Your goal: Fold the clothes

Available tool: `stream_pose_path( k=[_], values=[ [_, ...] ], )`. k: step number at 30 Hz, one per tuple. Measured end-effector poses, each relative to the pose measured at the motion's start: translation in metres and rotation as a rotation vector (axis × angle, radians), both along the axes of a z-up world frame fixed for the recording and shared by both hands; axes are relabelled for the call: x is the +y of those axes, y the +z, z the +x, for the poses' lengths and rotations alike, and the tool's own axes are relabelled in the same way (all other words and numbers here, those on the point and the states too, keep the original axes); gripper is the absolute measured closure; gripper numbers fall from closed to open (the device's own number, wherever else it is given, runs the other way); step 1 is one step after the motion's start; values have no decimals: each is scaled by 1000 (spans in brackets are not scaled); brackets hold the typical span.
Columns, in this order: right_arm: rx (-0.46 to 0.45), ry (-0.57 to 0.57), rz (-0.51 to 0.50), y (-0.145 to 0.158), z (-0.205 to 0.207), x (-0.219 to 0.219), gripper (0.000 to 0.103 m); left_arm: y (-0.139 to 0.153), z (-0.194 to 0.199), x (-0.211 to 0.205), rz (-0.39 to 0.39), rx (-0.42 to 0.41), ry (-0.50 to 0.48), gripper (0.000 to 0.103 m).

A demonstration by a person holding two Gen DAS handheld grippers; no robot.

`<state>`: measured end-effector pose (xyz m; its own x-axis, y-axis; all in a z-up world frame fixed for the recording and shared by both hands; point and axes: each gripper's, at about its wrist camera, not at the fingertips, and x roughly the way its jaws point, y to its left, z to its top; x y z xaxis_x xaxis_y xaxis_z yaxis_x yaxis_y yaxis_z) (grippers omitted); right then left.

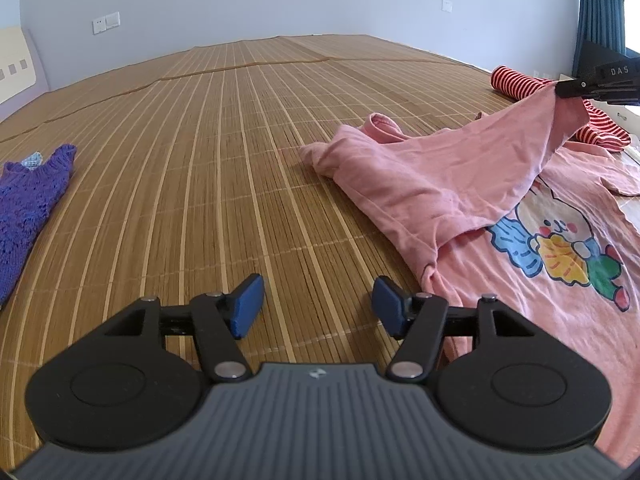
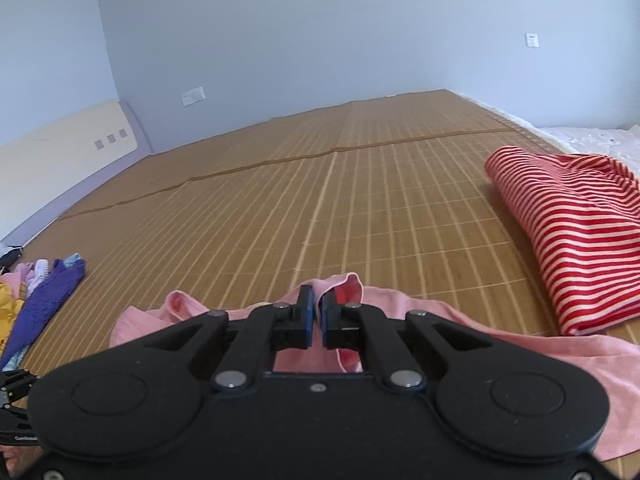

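Note:
A pink T-shirt [image 1: 472, 184] with a cartoon print lies on the bamboo mat [image 1: 240, 140] at the right, partly folded over itself. My right gripper [image 2: 317, 312] is shut on an edge of the pink T-shirt [image 2: 348, 292] and holds it lifted; in the left wrist view that right gripper [image 1: 560, 90] pulls the cloth up into a peak. My left gripper [image 1: 318, 306] hovers open over bare mat just left of the shirt's near edge, nothing between its blue pads [image 1: 248, 306].
A folded red-and-white striped garment [image 2: 580, 240] lies beyond the pink shirt on the right. A purple knitted garment [image 1: 28, 200] and other clothes [image 2: 12, 300] lie at the left. A headboard [image 2: 60, 152] and walls bound the mat.

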<state>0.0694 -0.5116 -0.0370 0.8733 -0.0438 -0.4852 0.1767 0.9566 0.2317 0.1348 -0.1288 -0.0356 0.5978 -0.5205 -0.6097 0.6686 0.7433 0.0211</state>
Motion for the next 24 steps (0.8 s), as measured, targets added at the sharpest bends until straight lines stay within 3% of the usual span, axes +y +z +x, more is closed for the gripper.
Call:
stream_pose_path(
  k=[13, 18, 21, 24],
  values=[
    [97, -81, 31, -16, -2, -26, 96, 0, -3, 1, 1, -4, -2, 35],
    [165, -106, 8, -36, 5, -29, 86, 0, -3, -1, 3, -1, 2, 35],
    [181, -116, -43, -41, 6, -30, 71, 1, -3, -2, 5, 4, 6, 35],
    [198, -129, -122, -40, 4, -32, 70, 4, -2, -2, 3, 14, 14, 35]
  ],
)
